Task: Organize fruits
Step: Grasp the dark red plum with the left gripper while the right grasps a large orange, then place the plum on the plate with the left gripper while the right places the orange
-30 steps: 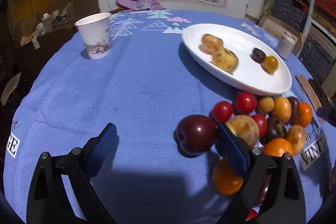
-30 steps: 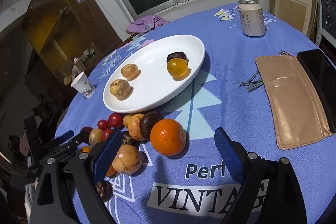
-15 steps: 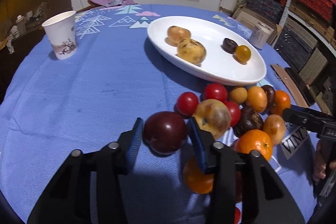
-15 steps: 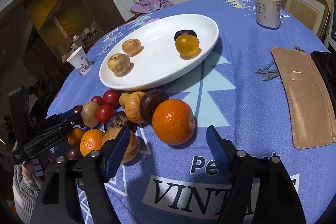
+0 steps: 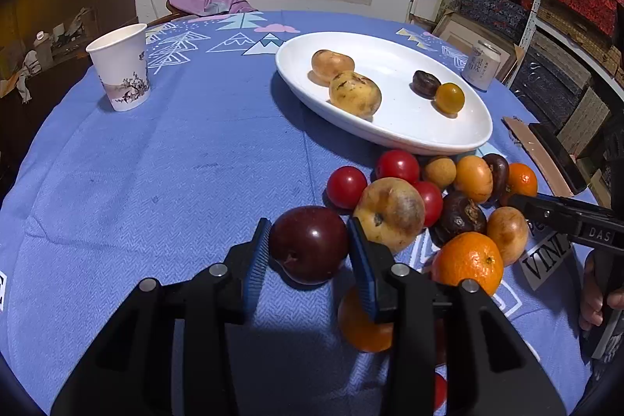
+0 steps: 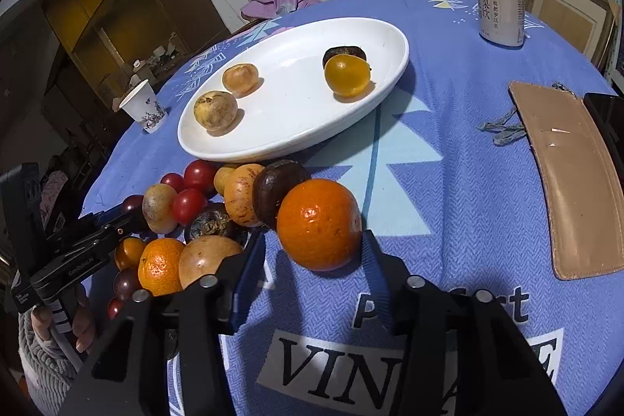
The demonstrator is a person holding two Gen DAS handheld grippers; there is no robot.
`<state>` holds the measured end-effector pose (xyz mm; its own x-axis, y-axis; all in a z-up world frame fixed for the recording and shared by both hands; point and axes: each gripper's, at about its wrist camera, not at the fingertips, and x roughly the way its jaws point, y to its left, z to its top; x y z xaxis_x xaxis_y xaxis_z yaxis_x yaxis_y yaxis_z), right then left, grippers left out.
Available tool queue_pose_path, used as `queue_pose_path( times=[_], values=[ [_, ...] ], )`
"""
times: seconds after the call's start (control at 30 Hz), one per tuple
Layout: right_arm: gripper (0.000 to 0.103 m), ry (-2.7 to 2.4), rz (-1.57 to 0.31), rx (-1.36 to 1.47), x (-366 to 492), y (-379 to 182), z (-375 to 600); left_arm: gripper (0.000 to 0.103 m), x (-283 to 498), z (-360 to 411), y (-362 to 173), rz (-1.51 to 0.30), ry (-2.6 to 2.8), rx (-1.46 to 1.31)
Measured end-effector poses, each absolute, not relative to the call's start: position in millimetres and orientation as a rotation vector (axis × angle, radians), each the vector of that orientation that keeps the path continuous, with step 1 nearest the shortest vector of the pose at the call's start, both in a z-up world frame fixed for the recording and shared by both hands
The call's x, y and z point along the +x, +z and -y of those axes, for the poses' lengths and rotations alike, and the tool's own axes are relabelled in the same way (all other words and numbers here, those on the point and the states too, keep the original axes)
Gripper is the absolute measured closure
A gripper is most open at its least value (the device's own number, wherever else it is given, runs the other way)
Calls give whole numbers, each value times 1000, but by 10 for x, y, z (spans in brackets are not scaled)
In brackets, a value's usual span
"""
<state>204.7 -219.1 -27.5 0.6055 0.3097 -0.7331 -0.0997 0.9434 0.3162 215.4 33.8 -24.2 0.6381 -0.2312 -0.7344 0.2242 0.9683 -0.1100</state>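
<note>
My left gripper (image 5: 308,231) is shut on a dark red plum (image 5: 308,246) that rests on the blue tablecloth at the left edge of a pile of fruits (image 5: 429,205). In the right wrist view, my right gripper (image 6: 314,240) straddles a big orange (image 6: 318,221) at the pile's right end. Its jaws are closing, and a thin gap still shows at the left pad (image 6: 251,268). Behind the pile, the white oval plate (image 5: 390,115) holds two yellow-brown fruits, a dark one and a small yellow one.
A paper cup (image 5: 121,69) stands at the far left and a drink can (image 6: 501,10) at the far right. A tan wallet (image 6: 569,174), a phone (image 6: 608,115) and a lanyard (image 6: 503,129) lie to the right. A hand holds each gripper.
Both pairs of jaws have narrowed from wide open. The left pads came in onto the plum. The right pads drew in around the orange, and both cameras moved a little closer.
</note>
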Motion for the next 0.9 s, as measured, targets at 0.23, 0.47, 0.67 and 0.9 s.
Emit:
queue_pose_path(
  times=[0.23,0.47,0.67,0.9],
  values=[
    [61,232,-880,260,2063,-270,2214,64,2146,-361,-247,-845,-262,-21],
    [62,249,-859,313,2030,-223,2304,64,2079,-373,-209,-824,-252,-22],
    [62,258,-820,354,1983,-133,2383,64,2025,-445,-65,-783,-252,-64],
    [62,300,-720,401,2069,473,2524,64,2331,-381,448,-740,-241,-65]
  ],
)
